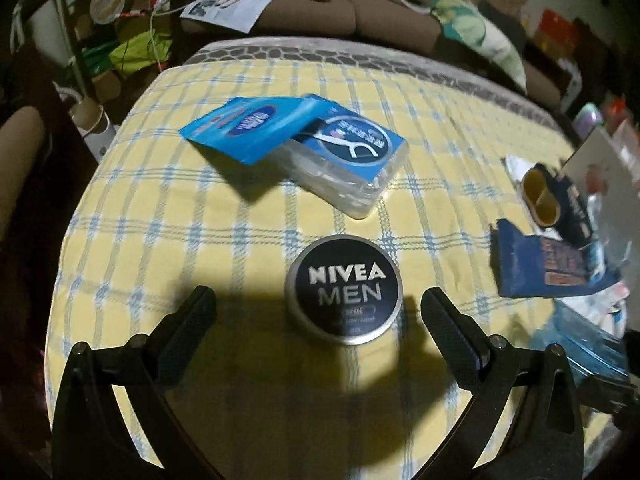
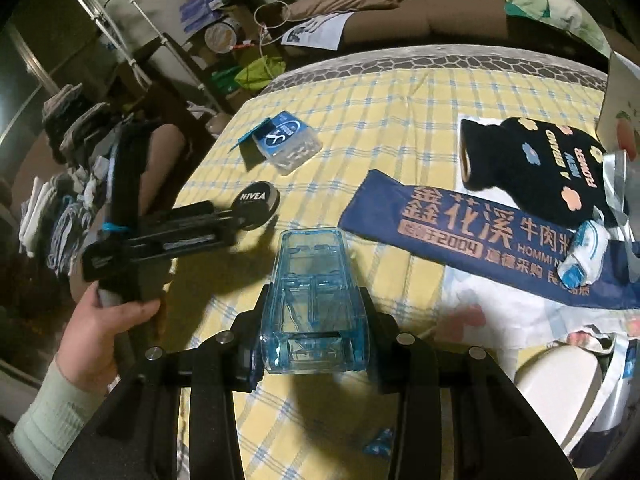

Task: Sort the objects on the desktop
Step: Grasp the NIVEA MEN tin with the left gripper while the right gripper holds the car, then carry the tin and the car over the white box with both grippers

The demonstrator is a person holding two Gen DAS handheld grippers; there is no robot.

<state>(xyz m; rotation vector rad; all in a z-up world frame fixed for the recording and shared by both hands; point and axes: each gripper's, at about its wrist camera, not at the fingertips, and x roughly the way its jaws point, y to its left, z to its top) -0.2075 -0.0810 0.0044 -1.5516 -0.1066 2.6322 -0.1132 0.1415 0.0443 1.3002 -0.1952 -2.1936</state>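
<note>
Your right gripper (image 2: 314, 332) is squeezed tight on a clear blue plastic case (image 2: 310, 300). One black finger presses each side of the case, and the case sticks out ahead of the fingers, above the yellow checked cloth (image 2: 360, 128). Just under the gripper, a small blue scrap (image 2: 378, 449) lies on the cloth.

Your left gripper (image 1: 318, 312) has its two fingers spread wide apart, and they hold nothing. The round Nivea tin (image 1: 344, 289) sits on the cloth just past the fingertips, about in the middle of the gap. Neither finger touches it. In the right wrist view you can see your left hand (image 2: 102, 322) around the gripper handle, with the fingers pointing at the tin.

To the right of the blue case lies a long dark blue bag (image 2: 460, 228) with orange letters on it. A small white and blue packet (image 2: 582, 258) rests on top of the bag. Behind the bag lies a black pouch (image 2: 536, 168) with little flowers printed on it. It touches the bag's far edge.

Farther back on the cloth, past the tin, is a clear floss pick box (image 1: 352, 160) with a blue label. A blue packet (image 1: 244, 130) leans on top of the box's left side.

Beyond the end of the table is a brown sofa (image 1: 360, 4) with a sheet of paper (image 1: 228, 8) and a green flowery pillow (image 1: 472, 28) on it.
</note>
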